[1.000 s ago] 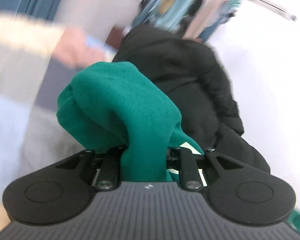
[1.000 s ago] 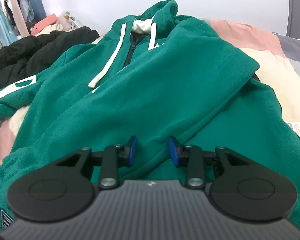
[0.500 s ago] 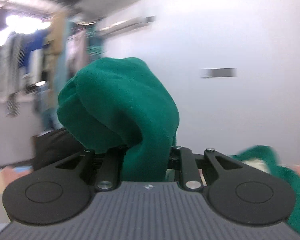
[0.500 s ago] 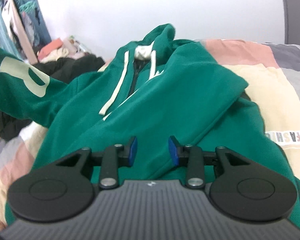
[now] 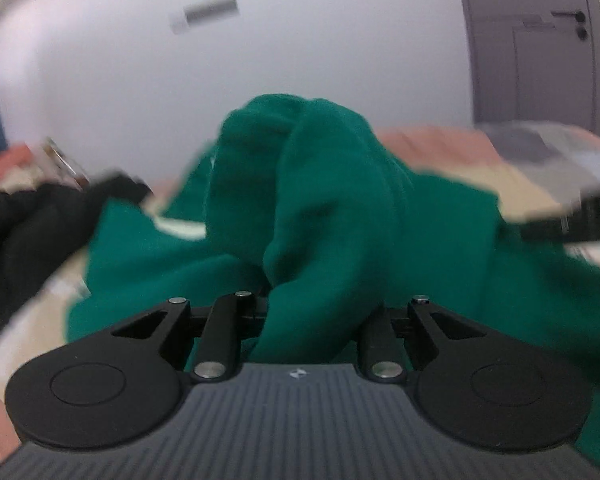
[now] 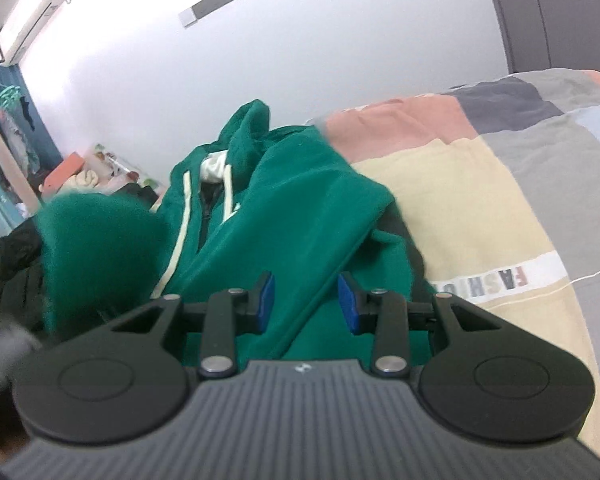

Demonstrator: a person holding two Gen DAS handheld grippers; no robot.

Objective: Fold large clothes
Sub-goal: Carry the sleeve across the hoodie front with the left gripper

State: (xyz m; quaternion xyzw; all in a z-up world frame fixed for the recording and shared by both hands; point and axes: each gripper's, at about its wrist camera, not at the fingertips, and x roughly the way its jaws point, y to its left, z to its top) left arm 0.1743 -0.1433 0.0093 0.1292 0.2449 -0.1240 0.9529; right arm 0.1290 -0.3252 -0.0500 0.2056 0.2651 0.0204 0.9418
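Your left gripper (image 5: 318,312) has its jaws closed on a thick bunch of the green fleece zip hoodie (image 5: 324,200); the cloth fills the gap between them and bulges up in a rounded fold that hides both fingertips and blocks the middle of the left wrist view. The rest of the hoodie spreads out behind that fold across the bed's patchwork quilt (image 6: 480,208) of cream, salmon and grey squares.

Your right gripper (image 6: 305,303) hovers over the hoodie's body with its jaws partly apart. The blue pads (image 6: 266,300) are bare, with nothing pressed between them, and green cloth shows below the gap.

From the right wrist you see the hoodie lying front up, its hood (image 6: 252,120) toward the white wall (image 6: 300,40), its dark zip and two cream drawstrings (image 6: 180,224) running down the chest. One sleeve lies folded across the front. A blurred green lump rises at the left of that view, in front of the hoodie's left side.

A black padded jacket (image 5: 24,236) lies heaped just beside the hoodie on the left. Beyond it sit small cluttered items, too blurred to name. A grey door (image 5: 536,48) stands at the far right, and an air conditioner (image 6: 32,24) hangs high on the wall. The quilt carries a white strip with lettering (image 6: 496,280).
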